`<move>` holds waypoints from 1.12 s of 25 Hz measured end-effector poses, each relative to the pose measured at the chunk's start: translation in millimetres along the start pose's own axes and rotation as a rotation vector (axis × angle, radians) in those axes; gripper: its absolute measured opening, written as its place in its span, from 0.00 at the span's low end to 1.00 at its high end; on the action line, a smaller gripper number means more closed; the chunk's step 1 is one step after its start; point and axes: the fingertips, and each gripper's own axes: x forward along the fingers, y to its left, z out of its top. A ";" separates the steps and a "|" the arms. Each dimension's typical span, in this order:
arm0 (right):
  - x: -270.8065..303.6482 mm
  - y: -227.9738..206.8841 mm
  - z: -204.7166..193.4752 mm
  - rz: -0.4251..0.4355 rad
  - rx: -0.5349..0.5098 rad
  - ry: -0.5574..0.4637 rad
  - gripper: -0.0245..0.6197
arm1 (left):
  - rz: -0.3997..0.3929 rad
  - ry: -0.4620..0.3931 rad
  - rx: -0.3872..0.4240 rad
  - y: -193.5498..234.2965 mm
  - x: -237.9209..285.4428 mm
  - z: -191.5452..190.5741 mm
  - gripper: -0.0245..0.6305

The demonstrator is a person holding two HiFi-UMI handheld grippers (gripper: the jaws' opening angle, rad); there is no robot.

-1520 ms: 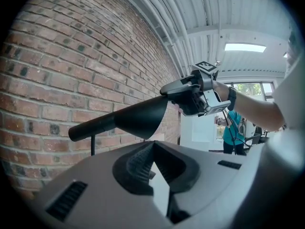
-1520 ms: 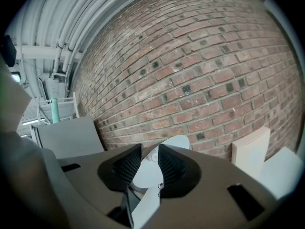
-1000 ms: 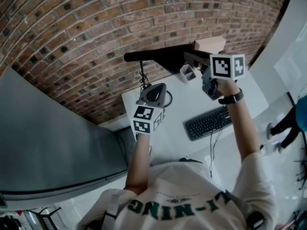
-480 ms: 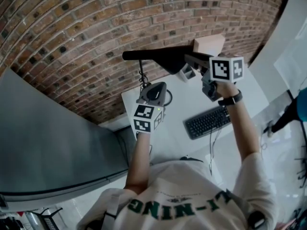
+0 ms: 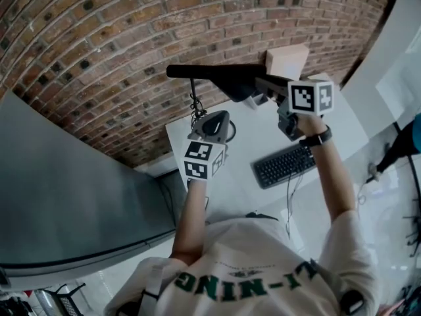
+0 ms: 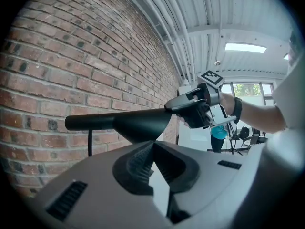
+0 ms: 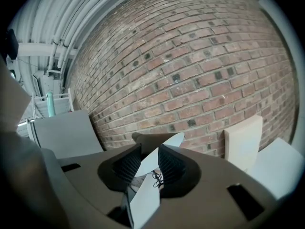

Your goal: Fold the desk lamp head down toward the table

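The right gripper (image 5: 268,84) is clamped on the wide end of the lamp head (image 5: 217,74). In the right gripper view its ribbed black pads (image 7: 129,163) stand a little apart, and a thin, pale, flat part of the lamp head (image 7: 171,140) runs slantwise between them. The left gripper view shows the same hold from the side: the right gripper (image 6: 183,109) pinches the flared end of the lamp head (image 6: 128,123).

The left gripper (image 5: 212,125) hovers lower, over the bench (image 5: 263,137) and below the lamp head without touching it. Its jaws meet at the tips (image 6: 152,144) and nothing sits between them.

The lamp head is raised well above the bench, in front of the brick wall (image 5: 99,45). It lies roughly level, with its long axis running side to side along the wall. The narrow end points to the person's left and the broad end to the right.

It is matte black. A slim round bar widens into a smooth funnel-like flare near the right gripper. A thin dark stem (image 5: 192,96) drops from the bar near its narrow end, with a tangle of black cable (image 5: 196,114) lower down.

The bench top is plain white and carries a black keyboard (image 5: 284,166). A pale beige box (image 5: 287,59) stands against the wall.
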 end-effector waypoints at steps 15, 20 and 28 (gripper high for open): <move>6.9 -19.7 -38.3 -0.009 0.078 0.041 0.21 | 0.007 0.033 -0.008 0.8 2.3 -16.1 0.03; 12.1 -25.8 -54.3 -0.012 0.114 0.057 0.21 | 0.010 0.041 -0.002 2.9 2.1 -20.7 0.03; 22.0 -33.8 -75.7 -0.010 0.178 0.073 0.21 | 0.002 0.053 -0.020 5.2 5.7 -28.9 0.03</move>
